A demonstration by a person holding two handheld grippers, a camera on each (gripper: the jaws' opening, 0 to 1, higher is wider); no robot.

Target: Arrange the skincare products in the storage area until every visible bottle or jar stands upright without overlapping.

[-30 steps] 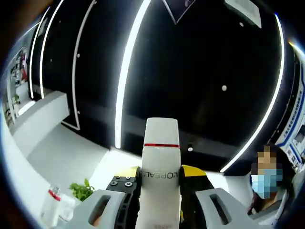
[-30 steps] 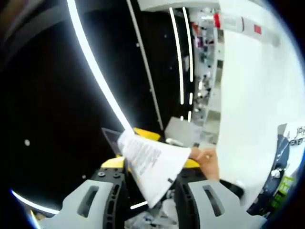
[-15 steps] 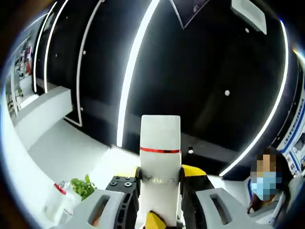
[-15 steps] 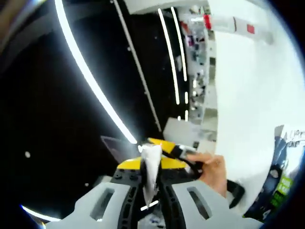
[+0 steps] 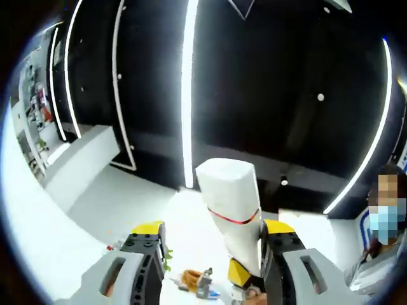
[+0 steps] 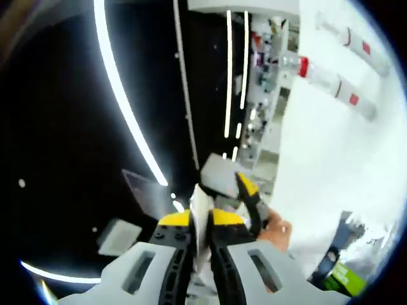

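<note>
The left gripper (image 5: 206, 279) is standing open beside a white tube (image 5: 232, 210); the right gripper (image 6: 198, 254) is pinching the tube's flat end (image 6: 200, 219). Lowering it steadily should land it upright.

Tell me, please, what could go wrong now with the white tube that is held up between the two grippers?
1. The right gripper seems to pinch the white tube only by its thin flat end, so the tube may swivel or slip out.
2. The tube is tilted and lies close to one finger of the open left gripper. Drawing that gripper away carelessly could knock it loose.
</note>
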